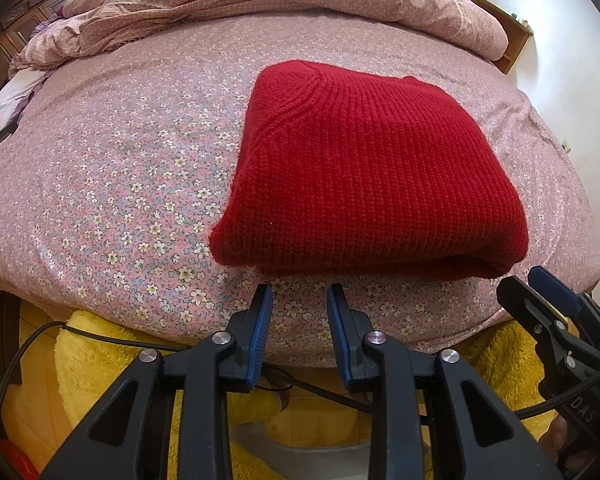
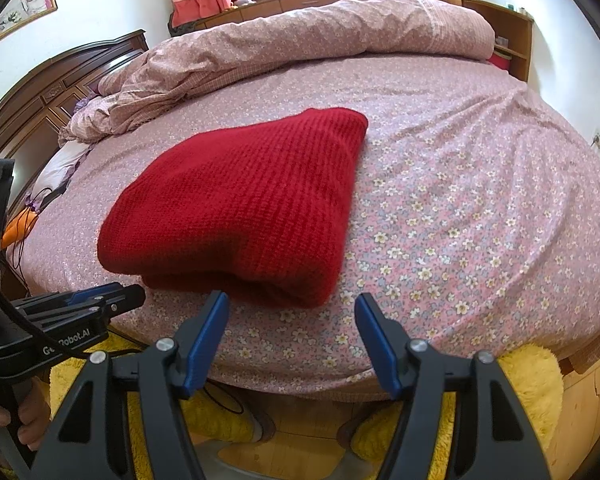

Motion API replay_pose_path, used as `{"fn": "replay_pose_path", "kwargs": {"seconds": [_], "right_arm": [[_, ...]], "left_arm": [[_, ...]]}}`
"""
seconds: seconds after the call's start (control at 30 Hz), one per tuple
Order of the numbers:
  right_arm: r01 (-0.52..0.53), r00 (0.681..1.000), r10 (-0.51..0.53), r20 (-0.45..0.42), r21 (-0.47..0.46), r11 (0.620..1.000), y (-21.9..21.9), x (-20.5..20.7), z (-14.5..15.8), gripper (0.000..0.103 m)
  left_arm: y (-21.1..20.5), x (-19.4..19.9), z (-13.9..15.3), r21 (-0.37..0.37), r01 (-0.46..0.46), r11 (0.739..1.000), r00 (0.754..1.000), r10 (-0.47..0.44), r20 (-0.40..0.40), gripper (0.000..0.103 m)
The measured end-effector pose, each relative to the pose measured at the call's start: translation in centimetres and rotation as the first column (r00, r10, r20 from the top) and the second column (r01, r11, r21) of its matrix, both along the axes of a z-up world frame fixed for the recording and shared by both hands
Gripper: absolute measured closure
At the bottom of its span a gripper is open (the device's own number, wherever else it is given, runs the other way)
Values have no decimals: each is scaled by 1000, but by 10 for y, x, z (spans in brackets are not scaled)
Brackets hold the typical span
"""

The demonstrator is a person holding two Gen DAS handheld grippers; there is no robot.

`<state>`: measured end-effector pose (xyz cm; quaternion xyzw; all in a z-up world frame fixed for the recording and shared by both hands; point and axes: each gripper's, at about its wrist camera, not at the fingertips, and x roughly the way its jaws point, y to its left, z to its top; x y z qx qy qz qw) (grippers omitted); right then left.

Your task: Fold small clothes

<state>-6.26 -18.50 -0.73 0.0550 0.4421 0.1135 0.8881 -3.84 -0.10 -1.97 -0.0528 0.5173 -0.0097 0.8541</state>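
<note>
A red knitted sweater (image 1: 364, 168) lies folded into a thick, roughly square bundle on the flowered pink sheet (image 1: 112, 200) of a bed, close to the bed's near edge. Its rounded fold faces the two grippers, and ribbed seams curve across its far left corner in the left wrist view.

The left gripper (image 1: 300, 304) hovers just in front of that near fold, its blue-padded jaws parted by a narrow gap with only the sheet showing between them; it touches nothing. The right gripper (image 2: 292, 312) hangs beside it, jaws spread wide and empty, its left pad just short of the sweater's near edge.

Beyond the sweater a crumpled quilt (image 2: 308, 36) in the same pink print is pushed toward the far side of the bed, against a dark wooden headboard (image 2: 40, 88). Below the bed's edge shows yellow fleecy fabric (image 1: 96, 364), and black cables (image 1: 32, 344) trail from the grippers.
</note>
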Motion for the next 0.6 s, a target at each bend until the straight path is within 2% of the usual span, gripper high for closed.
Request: {"fn": "replay_pose_path", "kwargs": {"seconds": [0.6], "right_arm": [[0, 1000, 0, 1, -5, 1000, 3, -1, 0, 34]], "left_arm": [[0, -1, -1, 5, -10, 1000, 1000, 10, -6, 82]]}}
